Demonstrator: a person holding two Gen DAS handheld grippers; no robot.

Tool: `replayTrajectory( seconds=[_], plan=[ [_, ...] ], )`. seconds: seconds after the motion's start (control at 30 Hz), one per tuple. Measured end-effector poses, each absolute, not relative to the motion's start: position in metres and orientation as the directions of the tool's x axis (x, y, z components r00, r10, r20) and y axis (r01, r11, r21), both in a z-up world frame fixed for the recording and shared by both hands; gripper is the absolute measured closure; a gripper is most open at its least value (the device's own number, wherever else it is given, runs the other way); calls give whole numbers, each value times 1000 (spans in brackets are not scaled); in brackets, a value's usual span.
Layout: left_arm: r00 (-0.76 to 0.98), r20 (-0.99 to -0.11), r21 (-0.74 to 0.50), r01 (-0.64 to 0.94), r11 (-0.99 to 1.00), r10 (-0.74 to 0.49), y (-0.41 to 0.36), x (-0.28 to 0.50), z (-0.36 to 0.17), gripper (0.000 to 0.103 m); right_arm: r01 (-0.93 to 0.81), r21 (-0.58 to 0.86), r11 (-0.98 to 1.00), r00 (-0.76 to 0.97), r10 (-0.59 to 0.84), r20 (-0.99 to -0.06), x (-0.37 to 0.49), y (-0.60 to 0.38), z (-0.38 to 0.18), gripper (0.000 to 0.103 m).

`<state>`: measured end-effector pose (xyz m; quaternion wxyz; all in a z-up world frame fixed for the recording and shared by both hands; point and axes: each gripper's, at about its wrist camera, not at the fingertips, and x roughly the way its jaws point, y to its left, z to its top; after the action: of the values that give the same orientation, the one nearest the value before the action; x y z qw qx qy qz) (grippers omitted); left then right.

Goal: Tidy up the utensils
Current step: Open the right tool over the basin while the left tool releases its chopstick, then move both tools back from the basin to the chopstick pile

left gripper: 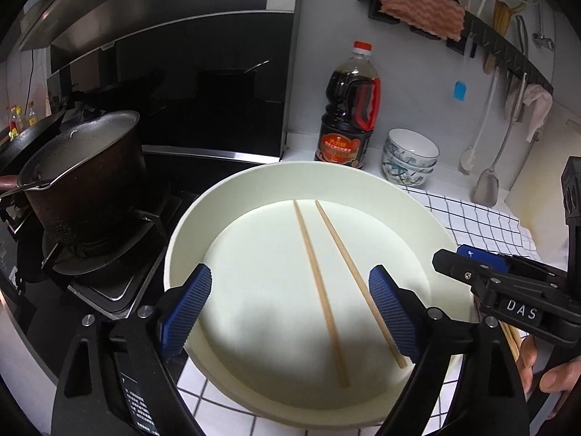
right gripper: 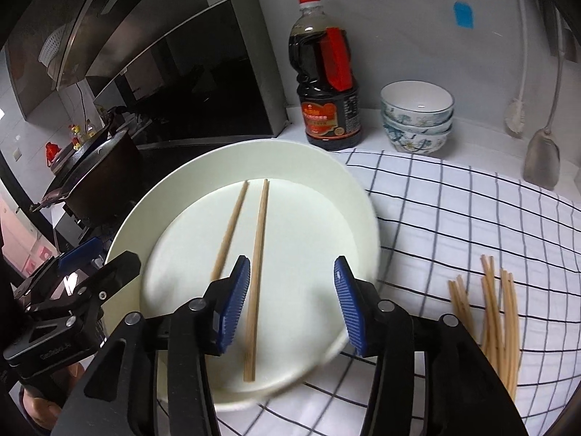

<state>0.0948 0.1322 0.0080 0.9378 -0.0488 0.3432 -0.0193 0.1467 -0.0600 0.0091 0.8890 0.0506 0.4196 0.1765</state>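
Note:
Two wooden chopsticks (left gripper: 319, 290) (left gripper: 348, 261) lie side by side in a wide white plate (left gripper: 254, 178) on the counter. My left gripper (left gripper: 290, 279) hovers open over the plate's near side, its blue pads wide of both sticks and touching neither. In the right wrist view the same pair shows as a left stick (right gripper: 230, 230) and a right stick (right gripper: 258, 254) in the plate (right gripper: 290, 152). My right gripper (right gripper: 292, 265) is open above the plate's near right part, with the right stick beside its left pad and untouched. A bundle of several more chopsticks (right gripper: 497, 319) lies on the checked cloth.
A black-and-white checked cloth (right gripper: 454, 210) covers the counter right of the plate. A soy sauce bottle (right gripper: 328, 72) and stacked patterned bowls (right gripper: 417, 116) stand at the back. A dark pot (left gripper: 83, 178) sits on the stove at left. A spatula (right gripper: 541, 160) and other utensils hang on the wall.

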Motion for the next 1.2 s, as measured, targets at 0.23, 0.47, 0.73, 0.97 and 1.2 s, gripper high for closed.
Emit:
replayTrajectory(
  seconds=[0.23,0.47,0.73,0.97,1.2],
  plan=[
    [746,-653,-126,61,990,-130,102,79,7,8,-233,229,945,616,326,-717,125,-102,10,51],
    [744,-653,-118,88,989,-144,72,66,7,7,-179,211,961,658,276,-701,103,-153,9,47],
    [728,-661,-136,118,984,-179,33,52,6,6,-131,210,969,674,242,-698,86,-201,10,40],
    [721,-663,-124,157,980,-199,-15,36,10,6,-87,166,982,644,183,-743,82,-235,3,36],
    [688,-703,-110,143,984,-179,-55,27,-9,6,-54,111,992,583,121,-804,87,-266,-19,34]
  ],
)
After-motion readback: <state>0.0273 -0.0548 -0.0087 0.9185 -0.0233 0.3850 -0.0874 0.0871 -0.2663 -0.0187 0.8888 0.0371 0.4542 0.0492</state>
